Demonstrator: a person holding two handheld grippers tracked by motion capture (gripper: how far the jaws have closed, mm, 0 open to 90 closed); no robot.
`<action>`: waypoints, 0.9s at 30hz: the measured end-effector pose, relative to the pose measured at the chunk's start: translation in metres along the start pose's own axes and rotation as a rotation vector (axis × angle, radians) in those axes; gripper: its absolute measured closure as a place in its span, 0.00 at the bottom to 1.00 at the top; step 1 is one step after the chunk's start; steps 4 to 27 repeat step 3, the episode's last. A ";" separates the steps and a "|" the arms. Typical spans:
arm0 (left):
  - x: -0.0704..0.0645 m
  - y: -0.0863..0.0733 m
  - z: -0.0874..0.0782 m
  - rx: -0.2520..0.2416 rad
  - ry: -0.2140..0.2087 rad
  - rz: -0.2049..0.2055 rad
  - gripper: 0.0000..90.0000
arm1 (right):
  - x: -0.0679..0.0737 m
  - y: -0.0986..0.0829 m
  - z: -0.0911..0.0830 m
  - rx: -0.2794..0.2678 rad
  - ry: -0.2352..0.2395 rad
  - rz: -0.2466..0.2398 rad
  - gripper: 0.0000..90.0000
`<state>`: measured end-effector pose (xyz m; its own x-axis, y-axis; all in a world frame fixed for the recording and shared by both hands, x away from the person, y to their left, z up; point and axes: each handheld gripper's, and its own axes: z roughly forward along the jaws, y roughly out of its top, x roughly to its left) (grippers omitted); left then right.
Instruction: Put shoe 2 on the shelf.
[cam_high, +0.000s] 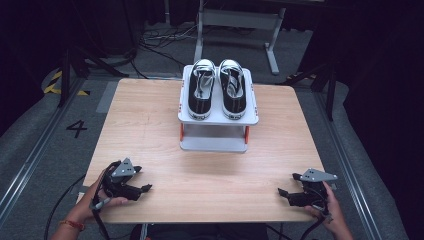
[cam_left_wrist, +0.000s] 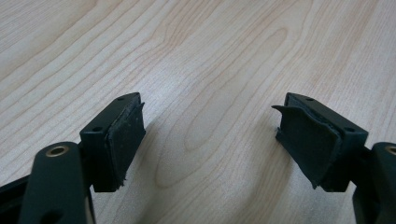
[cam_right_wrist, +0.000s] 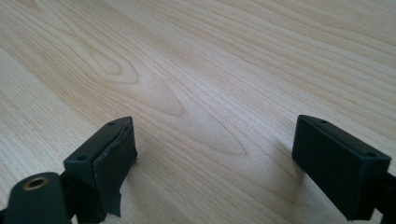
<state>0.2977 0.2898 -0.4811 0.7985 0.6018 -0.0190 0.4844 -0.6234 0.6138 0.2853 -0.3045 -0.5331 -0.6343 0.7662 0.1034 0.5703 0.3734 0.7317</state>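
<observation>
The square bench of light wood (cam_high: 150, 130) is the largest thing here. At its far middle stands a small white two-level shoe rack with orange posts (cam_high: 218, 118). On the top level of this rack lies a pair of black canvas sneakers with white toe caps and white laces (cam_high: 218, 88), side by side, the toes pointing away from the person. The lower level of the rack is in shadow.

At the near left corner of the bench, the left gripper (cam_high: 141, 180) rests in the person's left hand (cam_high: 95, 202), well apart from the rack. In the left gripper view its fingers (cam_left_wrist: 122, 140) stand wide apart, with only bare wood between them; the rubber pad on one finger looks worn at the edge.

At the near right corner, the right gripper (cam_high: 289, 184) is held in the right hand (cam_high: 332, 210). In the right gripper view its fingers (cam_right_wrist: 107, 158) are also spread wide, just above the wood, holding nothing.
</observation>
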 end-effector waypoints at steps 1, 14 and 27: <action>0.000 0.000 0.000 0.000 0.001 0.002 0.25 | 0.000 0.000 0.000 0.000 0.000 0.000 0.15; 0.000 0.000 0.000 0.000 0.000 0.002 0.25 | 0.000 0.000 0.000 0.000 0.000 0.000 0.15; 0.000 0.000 0.000 0.000 0.000 0.002 0.25 | 0.000 0.000 0.000 0.000 0.000 0.000 0.15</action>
